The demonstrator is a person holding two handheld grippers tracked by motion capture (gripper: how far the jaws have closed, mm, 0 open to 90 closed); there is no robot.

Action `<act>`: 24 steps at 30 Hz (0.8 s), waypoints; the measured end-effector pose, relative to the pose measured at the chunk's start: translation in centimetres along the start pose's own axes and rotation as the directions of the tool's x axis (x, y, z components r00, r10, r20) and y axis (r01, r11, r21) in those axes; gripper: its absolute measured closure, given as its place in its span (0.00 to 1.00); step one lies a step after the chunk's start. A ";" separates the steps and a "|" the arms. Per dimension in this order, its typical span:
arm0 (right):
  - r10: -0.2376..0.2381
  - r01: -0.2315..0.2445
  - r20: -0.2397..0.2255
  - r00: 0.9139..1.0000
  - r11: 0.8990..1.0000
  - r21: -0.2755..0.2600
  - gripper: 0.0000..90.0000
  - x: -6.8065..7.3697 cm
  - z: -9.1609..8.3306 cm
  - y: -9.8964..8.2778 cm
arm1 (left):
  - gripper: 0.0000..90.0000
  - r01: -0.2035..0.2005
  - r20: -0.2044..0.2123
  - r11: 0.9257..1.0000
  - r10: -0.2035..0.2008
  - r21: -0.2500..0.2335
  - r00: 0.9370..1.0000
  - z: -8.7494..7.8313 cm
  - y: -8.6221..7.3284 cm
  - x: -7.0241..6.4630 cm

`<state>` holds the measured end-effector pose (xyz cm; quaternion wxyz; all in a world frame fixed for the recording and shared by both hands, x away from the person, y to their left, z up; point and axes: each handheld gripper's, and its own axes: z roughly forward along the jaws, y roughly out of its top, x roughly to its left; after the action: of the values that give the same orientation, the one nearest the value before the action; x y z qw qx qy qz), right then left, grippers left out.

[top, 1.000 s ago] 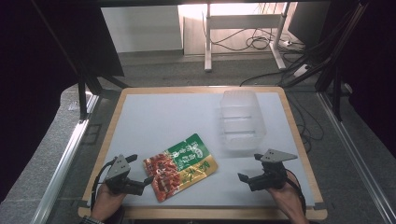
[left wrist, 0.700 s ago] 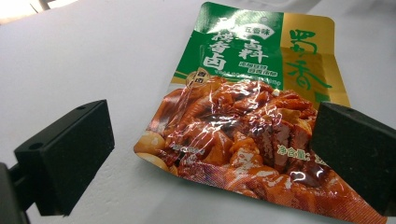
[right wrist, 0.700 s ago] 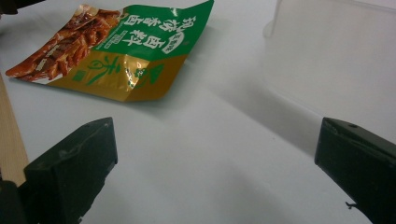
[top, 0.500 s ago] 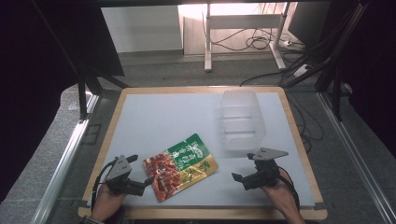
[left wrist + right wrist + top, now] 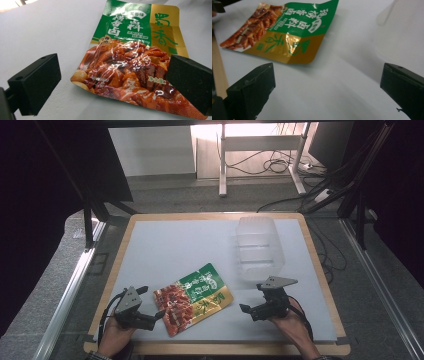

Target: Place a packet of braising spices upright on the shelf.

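A green, gold and red food pouch (image 5: 193, 297) lies flat on the white table top, near its front edge. My left gripper (image 5: 156, 316) rests at the pouch's left end, open, its jaws wide apart with the pouch's (image 5: 130, 62) red end lying between and beyond them. To the pouch's right my right gripper (image 5: 246, 310) is open too, pointing left at the pouch's (image 5: 287, 30) gold corner from a short gap away. A clear plastic container (image 5: 258, 247) stands behind the right gripper.
The white table top (image 5: 170, 250) has a wooden rim (image 5: 320, 270). Metal frame rails run along both sides, and cables lie on the floor beyond the far edge. The clear container's (image 5: 402, 32) wall rises at the upper right of the right gripper view.
My right gripper has slid left, closer to the pouch's gold corner. The left gripper and the pouch have stayed put.
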<state>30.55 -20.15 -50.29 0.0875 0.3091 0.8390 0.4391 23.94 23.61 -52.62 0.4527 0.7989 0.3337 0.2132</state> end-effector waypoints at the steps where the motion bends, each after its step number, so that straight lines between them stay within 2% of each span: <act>1: 0.004 -0.004 -0.002 1.000 1.000 -0.001 0.00 0.0 0.1 0.1 | 0.00 0.000 0.000 1.000 0.000 -0.001 1.000 0.0 0.0 0.0; 11: -0.022 0.023 -0.027 0.999 1.000 0.013 0.00 0.5 1.6 0.6 | 0.00 -0.007 0.000 1.000 0.007 0.003 1.000 0.0 0.0 -0.1; 20: 0.017 -0.015 -0.064 0.998 1.000 0.026 0.02 0.4 3.1 1.3 | 0.00 -0.007 0.000 1.000 0.007 0.002 1.000 0.0 0.0 -0.1; 24: 0.017 -0.013 -0.068 0.998 0.998 0.057 0.05 0.4 3.8 1.5 | 0.00 -0.007 0.000 1.000 0.007 0.001 1.000 0.0 0.0 -0.1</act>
<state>32.48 -16.68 -51.29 0.0466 0.3022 0.8514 0.4262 23.88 23.51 -52.62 0.4516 0.8003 0.3310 0.2148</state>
